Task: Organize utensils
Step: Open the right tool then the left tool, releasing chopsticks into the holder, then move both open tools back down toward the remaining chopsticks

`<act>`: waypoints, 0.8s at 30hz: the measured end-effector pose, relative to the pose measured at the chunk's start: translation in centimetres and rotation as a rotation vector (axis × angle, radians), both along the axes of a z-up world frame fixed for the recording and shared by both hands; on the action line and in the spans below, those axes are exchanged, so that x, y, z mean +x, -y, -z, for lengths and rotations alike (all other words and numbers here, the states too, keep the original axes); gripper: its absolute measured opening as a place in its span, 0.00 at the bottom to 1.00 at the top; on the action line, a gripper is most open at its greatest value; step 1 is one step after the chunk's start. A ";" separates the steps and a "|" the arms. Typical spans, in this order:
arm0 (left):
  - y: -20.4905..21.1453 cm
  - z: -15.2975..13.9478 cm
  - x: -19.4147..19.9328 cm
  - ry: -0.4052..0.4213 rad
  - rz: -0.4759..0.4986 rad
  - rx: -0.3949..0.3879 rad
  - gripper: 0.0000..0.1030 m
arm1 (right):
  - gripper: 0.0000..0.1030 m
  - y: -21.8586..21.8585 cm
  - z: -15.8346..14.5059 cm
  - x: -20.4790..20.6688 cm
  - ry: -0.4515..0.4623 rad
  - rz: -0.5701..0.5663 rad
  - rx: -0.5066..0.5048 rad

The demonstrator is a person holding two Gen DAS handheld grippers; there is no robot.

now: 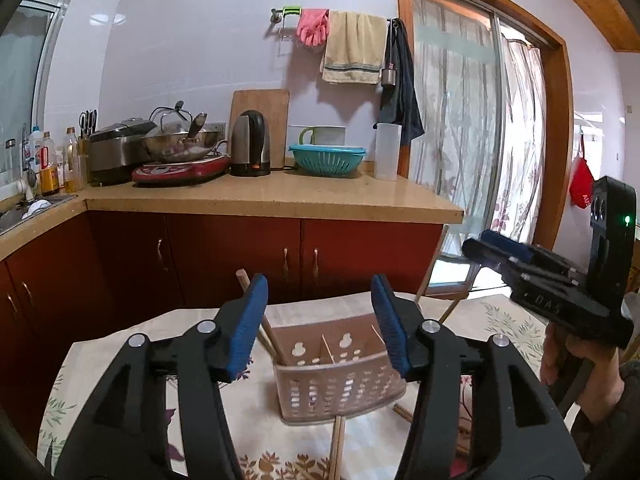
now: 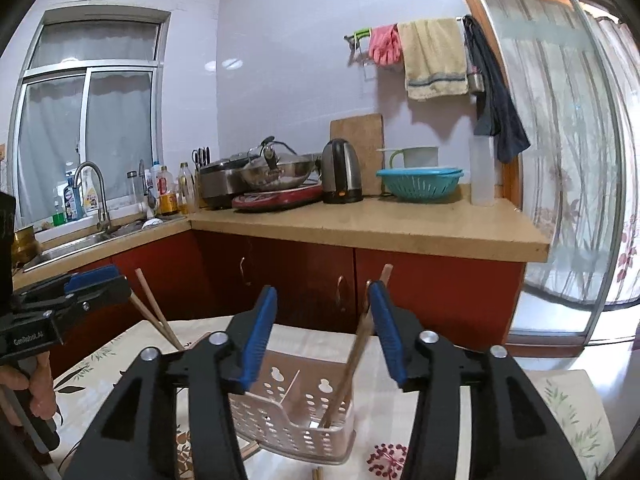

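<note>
A pale perforated plastic utensil basket [image 1: 340,380] with dividers stands on the floral tablecloth; it also shows in the right wrist view [image 2: 296,428]. Wooden chopsticks [image 1: 272,336] lean in its left compartment, and they show at the left in the right wrist view [image 2: 156,312]. Another chopstick pair [image 2: 356,352] leans in the right compartment. Loose chopsticks [image 1: 338,444] lie on the cloth in front of the basket. My left gripper [image 1: 320,320] is open and empty above the basket. My right gripper [image 2: 324,332] is open and empty, close beside the right pair.
The table [image 1: 120,344] carries a floral cloth. Behind it runs a red-fronted kitchen counter [image 1: 272,200] with a kettle [image 1: 250,144], a wok [image 1: 180,140] and a teal colander [image 1: 326,158]. A sink [image 2: 76,240] is at the left. A glass sliding door [image 2: 560,160] is at the right.
</note>
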State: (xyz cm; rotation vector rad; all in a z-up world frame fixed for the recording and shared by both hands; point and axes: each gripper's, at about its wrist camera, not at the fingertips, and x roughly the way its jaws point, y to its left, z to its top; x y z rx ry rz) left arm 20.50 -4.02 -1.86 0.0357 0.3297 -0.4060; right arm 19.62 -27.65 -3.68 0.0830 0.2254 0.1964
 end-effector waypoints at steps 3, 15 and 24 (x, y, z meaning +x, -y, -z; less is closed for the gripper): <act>-0.5 0.2 -1.5 -0.001 -0.001 0.006 0.53 | 0.49 0.3 -0.2 -1.7 0.009 0.012 -0.005; -3.4 8.4 -7.6 -0.174 -0.031 0.081 0.51 | 0.49 1.1 4.9 -8.6 -0.087 0.049 0.011; -5.4 14.6 -10.6 -0.307 -0.085 0.104 0.40 | 0.49 0.7 11.3 -11.9 -0.204 0.071 0.016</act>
